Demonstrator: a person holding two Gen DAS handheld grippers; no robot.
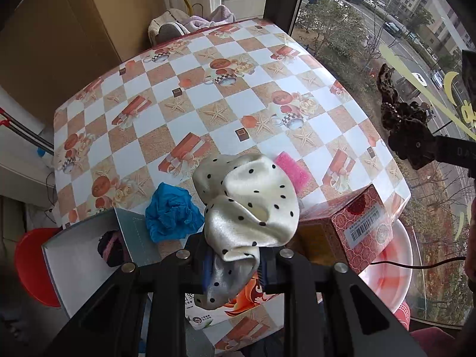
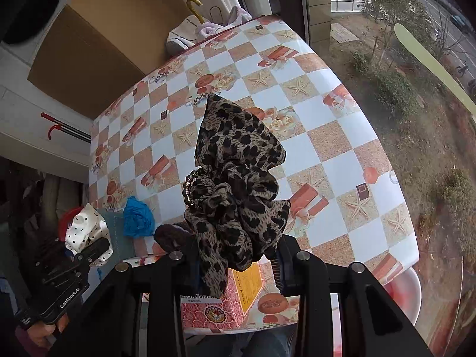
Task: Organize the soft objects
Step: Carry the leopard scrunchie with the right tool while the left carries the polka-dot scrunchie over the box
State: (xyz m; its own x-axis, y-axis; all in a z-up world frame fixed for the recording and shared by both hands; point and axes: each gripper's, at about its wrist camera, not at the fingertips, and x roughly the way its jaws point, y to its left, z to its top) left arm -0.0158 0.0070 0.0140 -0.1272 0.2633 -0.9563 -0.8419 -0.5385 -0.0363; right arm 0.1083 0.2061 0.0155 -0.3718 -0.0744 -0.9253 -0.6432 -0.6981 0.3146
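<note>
Left gripper (image 1: 235,267): the jaws are clamped on the lower folds of the cream polka-dot scrunchie (image 1: 250,205), which is held up above the near edge of the counter (image 1: 208,89).
Right gripper (image 2: 238,264): the jaws are closed on the leopard-print scrunchie (image 2: 235,178), which is carried above the near part of the counter, over the red patterned box (image 2: 214,312); a small string of beads is seen on the scrunchie's left side.
Cream polka-dot scrunchie: it is also seen in the right wrist view, at far left, gripped by the left gripper beside the counter's near-left corner.
Blue crumpled item (image 1: 169,214): it is lying on the counter near the front edge, just left of the held cream scrunchie; whether it is cloth or plastic cannot be told.
Pink item (image 1: 293,168): it is lying on the counter and is partly hidden behind the cream scrunchie.
White open box (image 1: 83,253): it is placed at the near-left corner, with a dark and pink soft item (image 1: 111,247) inside.
Red patterned box: it is set at the near-right edge in the left wrist view, barcode label facing outward.
Counter: it is covered with a chequered cloth printed with starfish, gift boxes and cups.
Window (image 1: 386,44): it stands right of the counter; a street with cars and buildings is seen through it.
</note>
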